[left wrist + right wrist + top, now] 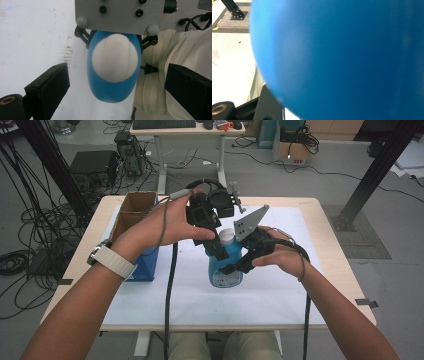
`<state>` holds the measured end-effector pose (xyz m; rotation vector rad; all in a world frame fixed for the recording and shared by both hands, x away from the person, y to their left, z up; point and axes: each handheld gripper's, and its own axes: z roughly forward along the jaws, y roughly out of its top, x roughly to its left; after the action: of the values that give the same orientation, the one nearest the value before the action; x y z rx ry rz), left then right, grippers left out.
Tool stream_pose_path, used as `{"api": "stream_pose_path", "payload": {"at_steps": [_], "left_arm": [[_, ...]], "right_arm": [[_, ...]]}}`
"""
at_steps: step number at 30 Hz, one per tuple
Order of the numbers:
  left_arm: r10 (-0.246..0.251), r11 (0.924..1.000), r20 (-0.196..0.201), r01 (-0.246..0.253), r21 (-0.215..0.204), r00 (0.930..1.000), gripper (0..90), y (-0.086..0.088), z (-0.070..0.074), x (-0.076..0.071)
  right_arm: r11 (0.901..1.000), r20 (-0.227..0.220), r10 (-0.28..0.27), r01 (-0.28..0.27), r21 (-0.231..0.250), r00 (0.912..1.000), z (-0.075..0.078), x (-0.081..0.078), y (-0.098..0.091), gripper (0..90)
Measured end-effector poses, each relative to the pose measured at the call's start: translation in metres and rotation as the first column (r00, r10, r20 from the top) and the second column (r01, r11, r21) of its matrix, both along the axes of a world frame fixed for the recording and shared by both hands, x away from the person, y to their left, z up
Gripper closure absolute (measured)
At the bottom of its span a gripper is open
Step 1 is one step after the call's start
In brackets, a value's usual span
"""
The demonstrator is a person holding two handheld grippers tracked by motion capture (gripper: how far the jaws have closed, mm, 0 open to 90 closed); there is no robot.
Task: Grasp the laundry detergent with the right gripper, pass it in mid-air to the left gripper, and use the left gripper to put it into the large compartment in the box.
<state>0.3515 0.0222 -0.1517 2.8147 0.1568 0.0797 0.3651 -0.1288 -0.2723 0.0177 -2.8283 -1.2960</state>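
Overhead, the high view takes in the whole desk [330, 270]: a blue bottle [226, 262] with a white cap [226, 236] stands upright on the white sheet [260, 295] near the middle, and a cardboard box [134, 212] sits at the sheet's left edge, well apart from the bottle. From that camera the left tool [216, 251] comes down beside the bottle's neck from the left, while the right tool [235, 266] meets the bottle's body from the right, its grey plate [248, 223] tilted up above the cap.

The left gripper view looks straight down on the bottle [113, 90] and its cap [114, 58], which the high view gives only from the side. Its two black jaws stand wide, one on each side of the bottle with white sheet showing between jaw and bottle on the left; the left tool is open and touches nothing. The right tool's grey plate [120, 15] lies across the top of that picture.

The right gripper view is pressed up against the blurred blue wall of the bottle [342, 60], with one black jaw at the lower left touching it. The right tool is clamped on the bottle's body.
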Motion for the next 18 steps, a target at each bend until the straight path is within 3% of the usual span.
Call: {"api": "stream_pose_path", "payload": {"at_steps": [18], "left_arm": [[-0.002, 1.0000, 0.003, 0.002, -0.001, 1.0000, 6.0, 0.0002, 0.0009, -0.0006]], "right_arm": [[1.0000, -0.003, -0.003, 0.003, 0.000, 1.0000, 0.0000, -0.0001, -0.0001, 43.4]]}}
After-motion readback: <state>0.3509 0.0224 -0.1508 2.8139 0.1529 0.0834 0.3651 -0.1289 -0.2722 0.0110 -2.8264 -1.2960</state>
